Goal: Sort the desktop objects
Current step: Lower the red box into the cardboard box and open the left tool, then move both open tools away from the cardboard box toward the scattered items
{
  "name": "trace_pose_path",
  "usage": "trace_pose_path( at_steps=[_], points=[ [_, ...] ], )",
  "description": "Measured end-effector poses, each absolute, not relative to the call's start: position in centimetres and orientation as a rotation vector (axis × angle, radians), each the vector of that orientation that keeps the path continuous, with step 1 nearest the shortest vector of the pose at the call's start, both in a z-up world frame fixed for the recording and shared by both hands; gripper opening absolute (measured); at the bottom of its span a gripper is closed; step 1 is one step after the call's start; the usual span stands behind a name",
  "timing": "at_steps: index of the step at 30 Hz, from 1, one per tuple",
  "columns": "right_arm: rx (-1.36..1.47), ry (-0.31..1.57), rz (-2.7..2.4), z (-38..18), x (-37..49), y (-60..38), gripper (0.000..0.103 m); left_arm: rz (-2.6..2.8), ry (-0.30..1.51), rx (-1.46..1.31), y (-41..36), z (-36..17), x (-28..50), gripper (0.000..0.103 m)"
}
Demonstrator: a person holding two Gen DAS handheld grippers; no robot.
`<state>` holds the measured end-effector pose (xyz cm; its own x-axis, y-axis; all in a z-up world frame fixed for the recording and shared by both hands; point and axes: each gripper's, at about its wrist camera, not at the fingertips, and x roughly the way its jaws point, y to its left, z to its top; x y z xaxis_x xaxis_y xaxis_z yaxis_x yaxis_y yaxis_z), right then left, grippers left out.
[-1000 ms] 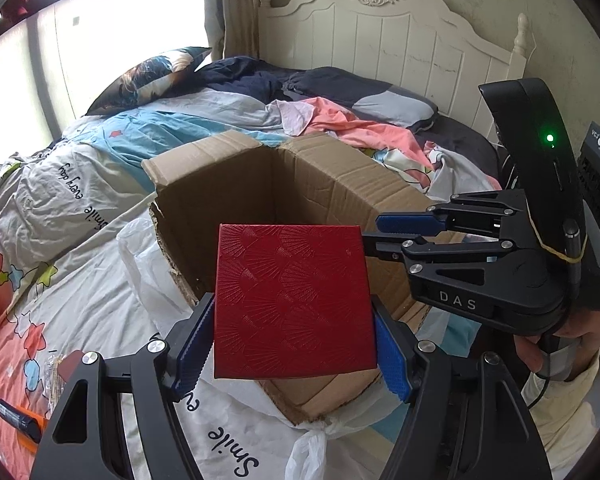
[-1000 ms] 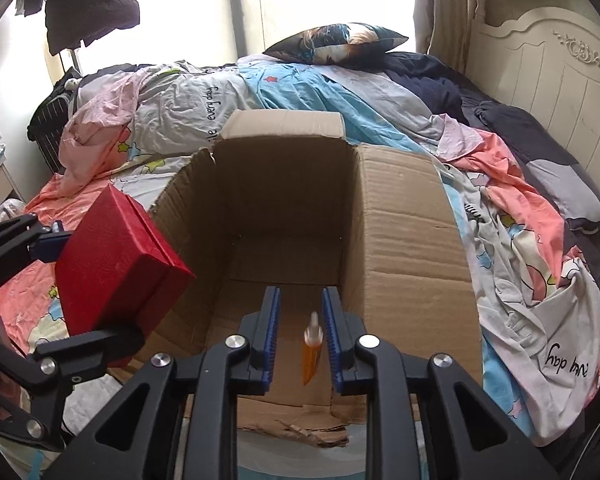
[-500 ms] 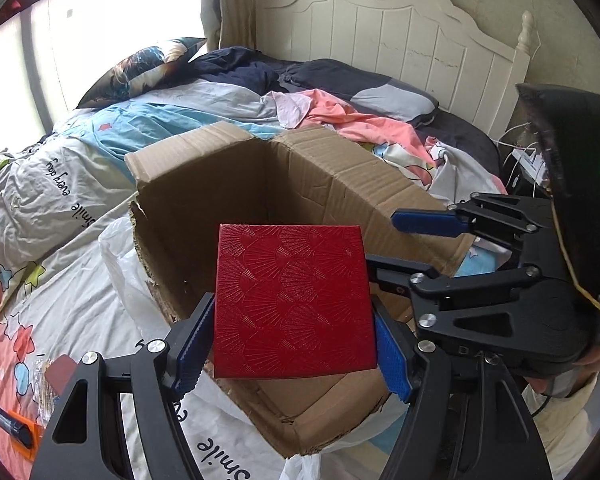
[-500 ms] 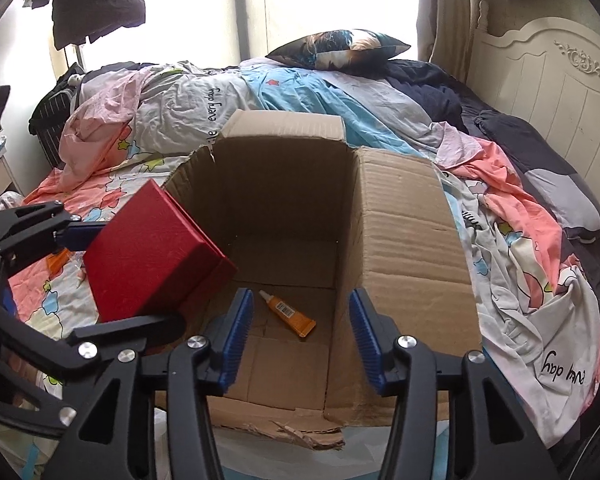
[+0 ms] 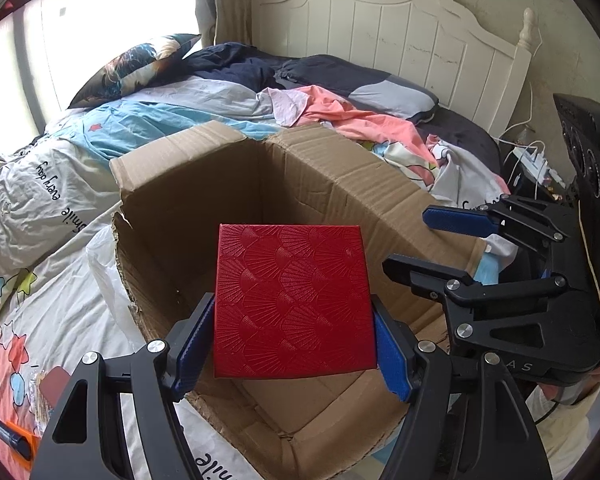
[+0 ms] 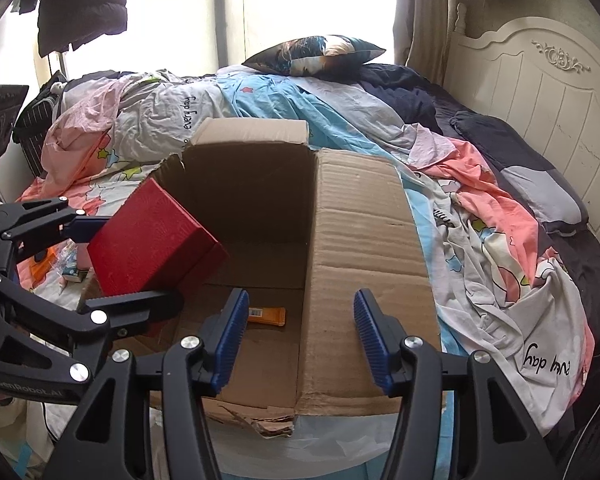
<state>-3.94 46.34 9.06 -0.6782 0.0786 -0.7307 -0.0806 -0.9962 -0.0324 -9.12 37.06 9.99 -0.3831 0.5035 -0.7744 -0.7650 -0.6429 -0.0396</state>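
Note:
My left gripper (image 5: 292, 348) is shut on a red embossed box (image 5: 290, 300), held over the near side of an open cardboard box (image 5: 340, 184) on the bed. From the right wrist view the red box (image 6: 152, 240) hangs tilted at the carton's left rim, with the left gripper (image 6: 96, 264) clamped on it. My right gripper (image 6: 298, 336) is open and empty above the carton's near edge (image 6: 364, 264). An orange glue tube (image 6: 266, 315) lies on the carton floor, partly hidden by the left finger. In the left wrist view the right gripper (image 5: 424, 240) stands open at the right.
Rumpled bedding and clothes (image 6: 480, 184) surround the carton, with a white headboard (image 5: 400, 40) behind. A white plastic bag (image 5: 104, 264) lies under the carton. Small items (image 5: 12, 436) sit on the sheet at the lower left. A dark speaker (image 5: 592, 152) stands right.
The right gripper opened, dropping the orange tube onto the carton floor, then drew back. The left gripper carried the red box further over the carton.

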Motion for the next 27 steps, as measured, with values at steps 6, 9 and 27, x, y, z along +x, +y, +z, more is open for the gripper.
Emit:
trace_pose_path(
  at_steps=[6, 9, 27],
  points=[
    [-1.219, 0.013, 2.798, 8.8, -4.3, 46.5, 0.052, 2.062, 0.406, -1.021, 37.0, 9.8, -9.6, 0.073],
    [-1.218, 0.007, 2.796, 8.8, -4.3, 46.4, 0.053, 2.057, 0.402, -1.037, 37.2, 9.4, -10.0, 0.073],
    [-1.222, -0.028, 2.795, 8.9, -4.2, 45.9, 0.057, 2.072, 0.26, -1.084, 34.5, 10.4, -10.6, 0.103]
  ],
)
